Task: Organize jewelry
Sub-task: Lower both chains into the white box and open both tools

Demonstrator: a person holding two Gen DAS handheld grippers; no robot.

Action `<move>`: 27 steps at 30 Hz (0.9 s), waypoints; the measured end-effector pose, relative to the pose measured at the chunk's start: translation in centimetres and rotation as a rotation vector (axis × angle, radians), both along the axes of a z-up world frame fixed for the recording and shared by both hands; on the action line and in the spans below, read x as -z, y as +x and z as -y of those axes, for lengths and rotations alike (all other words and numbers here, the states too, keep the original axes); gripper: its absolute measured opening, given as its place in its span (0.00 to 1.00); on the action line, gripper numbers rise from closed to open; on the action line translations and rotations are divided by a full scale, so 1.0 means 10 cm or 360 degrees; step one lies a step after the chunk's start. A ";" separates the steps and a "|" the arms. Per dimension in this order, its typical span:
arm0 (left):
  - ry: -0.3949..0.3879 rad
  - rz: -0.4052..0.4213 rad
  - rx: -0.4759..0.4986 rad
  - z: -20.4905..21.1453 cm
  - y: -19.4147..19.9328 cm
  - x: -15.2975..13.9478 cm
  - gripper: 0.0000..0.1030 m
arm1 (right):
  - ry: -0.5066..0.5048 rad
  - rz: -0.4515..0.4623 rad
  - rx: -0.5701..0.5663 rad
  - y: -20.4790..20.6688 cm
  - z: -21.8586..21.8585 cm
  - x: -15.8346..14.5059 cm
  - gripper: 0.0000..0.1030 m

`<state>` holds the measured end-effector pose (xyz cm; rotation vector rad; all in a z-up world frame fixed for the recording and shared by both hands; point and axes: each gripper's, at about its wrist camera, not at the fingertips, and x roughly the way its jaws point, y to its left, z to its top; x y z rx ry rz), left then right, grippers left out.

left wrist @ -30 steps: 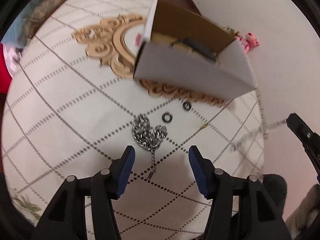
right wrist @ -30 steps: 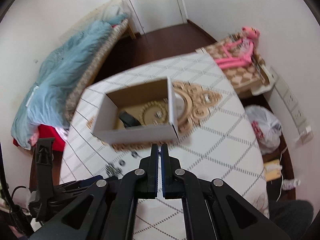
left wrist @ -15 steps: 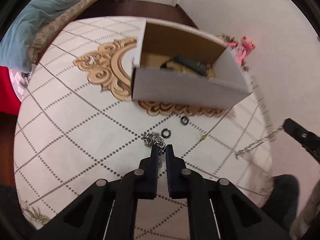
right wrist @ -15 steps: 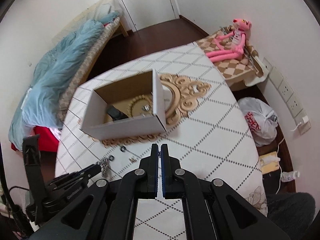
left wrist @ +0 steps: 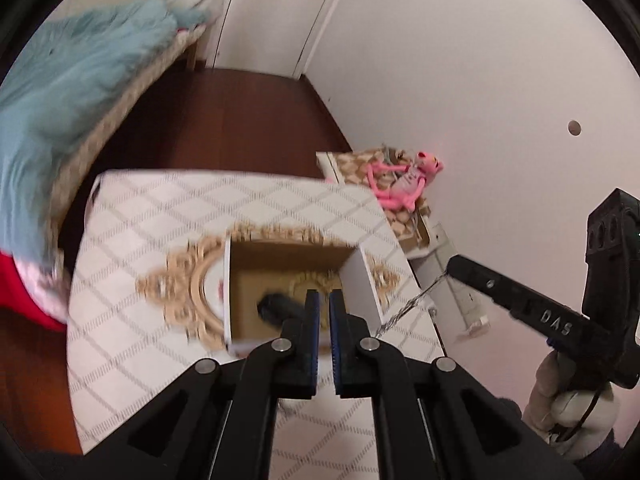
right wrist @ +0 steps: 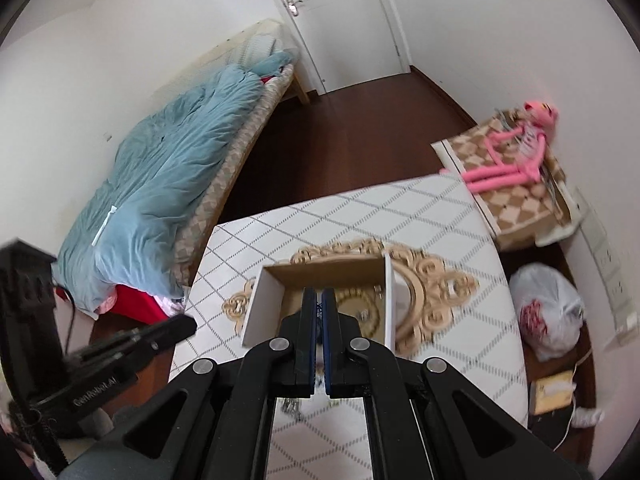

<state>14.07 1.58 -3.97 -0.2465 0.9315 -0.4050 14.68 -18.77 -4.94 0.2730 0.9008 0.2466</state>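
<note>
An open cardboard box stands on the white patterned table, on a gold ornament. A dark item and gold jewelry lie inside. My left gripper is shut and raised in front of the box; the thick silver chain it closed on is hidden below its jaws. My right gripper is shut on a thin silver chain, which hangs from its tip right of the box. The box also shows in the right wrist view. A bit of chain shows under the right jaws.
A bed with a blue duvet stands left of the table. A pink plush toy lies on a checked stool at the right. A white plastic bag sits on the floor. A door is at the back.
The left gripper closed over the thick silver chain on the table, then lifted and tilted up toward the box. The right gripper, still shut on the thin chain, moved nearer the box.
</note>
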 end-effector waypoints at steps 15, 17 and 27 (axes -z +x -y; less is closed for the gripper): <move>0.0044 -0.0593 -0.0121 0.11 -0.41 1.53 0.44 | -0.0038 -0.0104 0.0137 -0.35 0.20 0.50 0.02; 0.0067 -0.0601 -0.0132 0.20 -0.42 1.64 0.45 | -0.0047 -0.0142 0.0180 -0.45 0.27 0.62 0.02; 0.0289 -0.0429 -0.0036 0.61 -0.52 1.71 0.08 | -0.0044 -0.0254 0.0320 -0.68 0.54 0.97 0.02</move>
